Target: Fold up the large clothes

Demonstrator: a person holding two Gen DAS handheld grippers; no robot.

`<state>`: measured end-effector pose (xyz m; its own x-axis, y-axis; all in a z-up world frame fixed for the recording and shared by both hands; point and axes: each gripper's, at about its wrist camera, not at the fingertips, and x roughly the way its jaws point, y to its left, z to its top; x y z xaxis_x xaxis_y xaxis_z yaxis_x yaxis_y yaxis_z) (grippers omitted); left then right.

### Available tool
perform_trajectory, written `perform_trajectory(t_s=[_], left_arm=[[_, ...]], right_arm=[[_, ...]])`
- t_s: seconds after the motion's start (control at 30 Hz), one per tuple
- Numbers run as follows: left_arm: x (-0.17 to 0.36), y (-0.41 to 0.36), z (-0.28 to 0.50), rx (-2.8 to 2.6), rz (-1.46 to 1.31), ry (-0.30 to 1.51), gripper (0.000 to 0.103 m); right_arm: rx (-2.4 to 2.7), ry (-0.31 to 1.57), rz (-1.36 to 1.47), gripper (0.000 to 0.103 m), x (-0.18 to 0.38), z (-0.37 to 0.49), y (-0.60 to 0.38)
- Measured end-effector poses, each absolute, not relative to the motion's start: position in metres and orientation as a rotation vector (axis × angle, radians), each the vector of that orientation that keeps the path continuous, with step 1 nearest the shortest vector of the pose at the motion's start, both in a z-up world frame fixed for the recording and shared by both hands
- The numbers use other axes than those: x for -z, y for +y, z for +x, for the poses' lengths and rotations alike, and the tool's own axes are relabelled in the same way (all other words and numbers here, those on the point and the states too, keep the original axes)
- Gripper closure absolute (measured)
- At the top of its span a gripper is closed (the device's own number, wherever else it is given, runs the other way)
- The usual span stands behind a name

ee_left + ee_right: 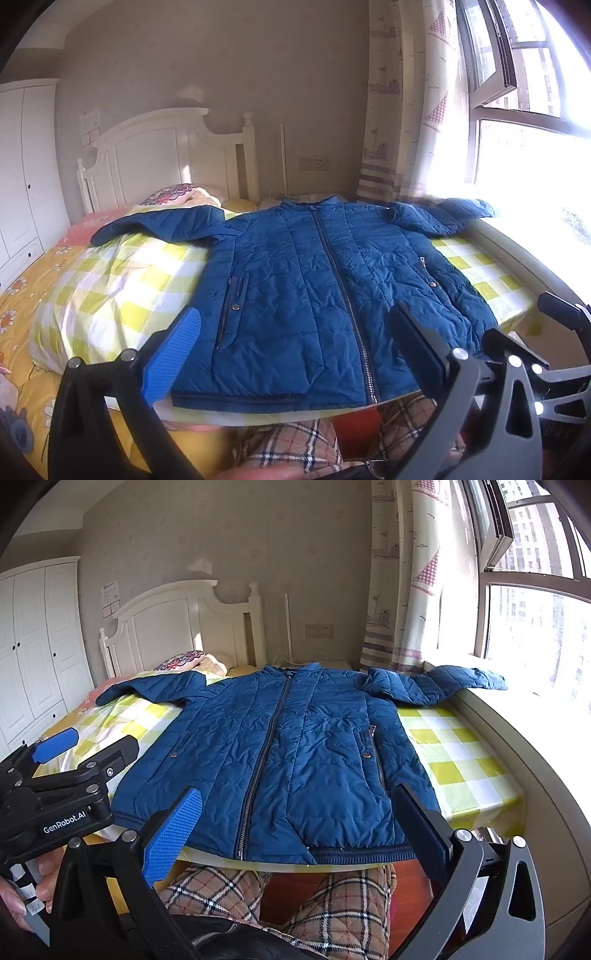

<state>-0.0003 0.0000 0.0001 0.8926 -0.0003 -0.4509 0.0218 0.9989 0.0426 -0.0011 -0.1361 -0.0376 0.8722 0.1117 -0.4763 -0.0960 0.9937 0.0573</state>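
A blue quilted zip jacket (314, 288) lies flat, front up and zipped, on a yellow-checked cloth (122, 280) on the bed, with both sleeves spread outward. It also shows in the right wrist view (288, 753). My left gripper (295, 350) is open and empty, held just above the jacket's hem near the bed's front edge. My right gripper (299, 827) is open and empty, also over the hem. The left gripper appears at the left of the right wrist view (85, 749).
A white headboard (166, 155) and pillows (173, 194) stand at the far end. A white wardrobe (26, 166) is on the left. A window sill (517, 716), curtain (406, 590) and window run along the right. The person's plaid-trousered legs (332, 904) are below the bed edge.
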Motion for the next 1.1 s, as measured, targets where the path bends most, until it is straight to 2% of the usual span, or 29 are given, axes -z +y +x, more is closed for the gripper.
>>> perform_trajectory(t_s=[1.1], left_arm=[[0.011,-0.003,-0.003,0.012,0.038,0.491,0.002]], right_arm=[[-0.117,0.510,0.033,0.004,0.039,-0.001,-0.135]])
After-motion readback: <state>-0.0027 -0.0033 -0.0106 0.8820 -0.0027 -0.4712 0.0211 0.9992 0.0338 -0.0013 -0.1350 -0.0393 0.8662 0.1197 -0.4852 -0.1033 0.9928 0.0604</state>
